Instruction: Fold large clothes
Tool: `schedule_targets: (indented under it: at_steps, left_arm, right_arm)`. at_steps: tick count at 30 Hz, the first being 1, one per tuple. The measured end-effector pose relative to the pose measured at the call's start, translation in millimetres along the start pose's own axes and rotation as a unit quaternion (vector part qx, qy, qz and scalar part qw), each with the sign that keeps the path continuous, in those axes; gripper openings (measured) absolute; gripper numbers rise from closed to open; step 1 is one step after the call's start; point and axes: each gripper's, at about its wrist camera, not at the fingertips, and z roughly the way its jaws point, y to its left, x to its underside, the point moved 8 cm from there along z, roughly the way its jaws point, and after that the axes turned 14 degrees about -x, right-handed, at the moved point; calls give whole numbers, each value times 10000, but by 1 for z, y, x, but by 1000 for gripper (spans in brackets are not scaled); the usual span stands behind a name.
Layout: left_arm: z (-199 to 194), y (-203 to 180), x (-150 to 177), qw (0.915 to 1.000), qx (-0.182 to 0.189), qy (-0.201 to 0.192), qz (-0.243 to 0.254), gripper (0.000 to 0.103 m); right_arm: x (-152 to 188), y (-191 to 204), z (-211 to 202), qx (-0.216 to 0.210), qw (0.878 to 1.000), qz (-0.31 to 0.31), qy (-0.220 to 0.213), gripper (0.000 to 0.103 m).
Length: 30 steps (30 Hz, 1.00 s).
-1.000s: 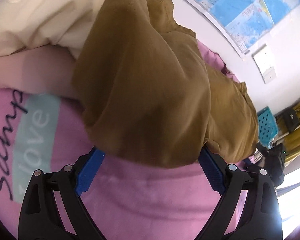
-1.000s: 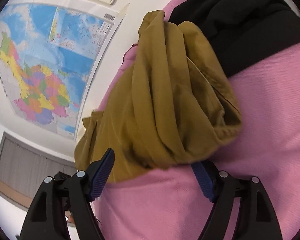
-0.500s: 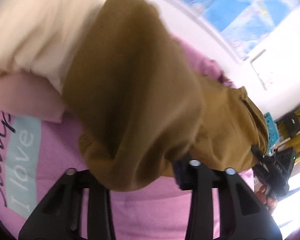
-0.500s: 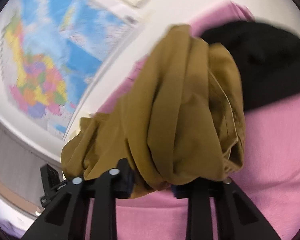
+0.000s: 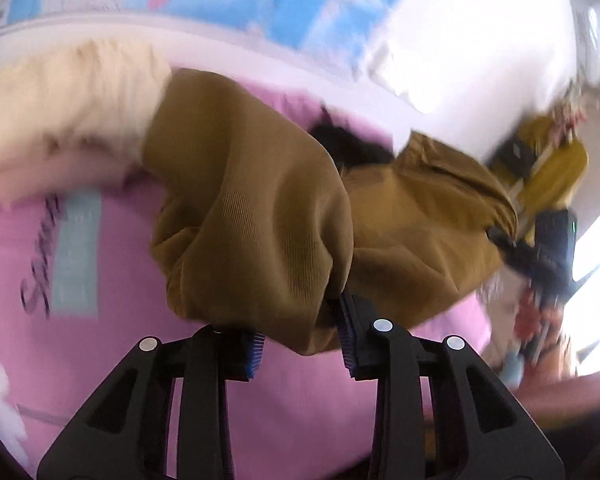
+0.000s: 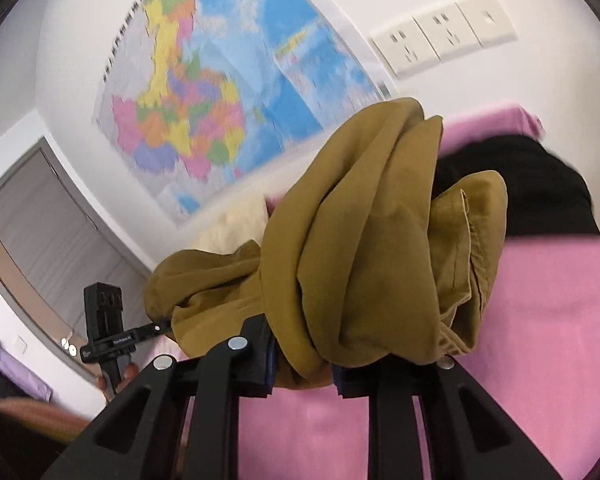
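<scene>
Closed since earlier: left gripper and right gripper, both clamped on brown garment bunched between fingers. Soft, limp, probably light; grip edges.

garment mustard-brown | sheet pink | map blue, multicoloured

It looked like a bedroom in a home: a pink bedspread, a cream pillow, a wall map and wall sockets.
</scene>
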Motion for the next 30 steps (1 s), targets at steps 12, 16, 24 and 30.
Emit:
schedule_targets:
  at_steps: [12,16,24,30]
  left_arm:
    - [-73,18,24,9927,-229,-916,747,92]
    - [-115,14,-8,9796,-400,-1818,760,97]
    - [7,-13,-26,9618,-1965,-417,1858,70]
    - [50,-11,-20,9498,-2320,-55,2098,63]
  right_arm:
    - [66,-45,-26,775,9889,631,1104,65]
    - [39,-18,-57,922,9924,-179,796,71]
    - [-14,-53,-17,1584,9833,-795,422,73]
    - [-25,-37,16,2080,9622,-1641,633,73]
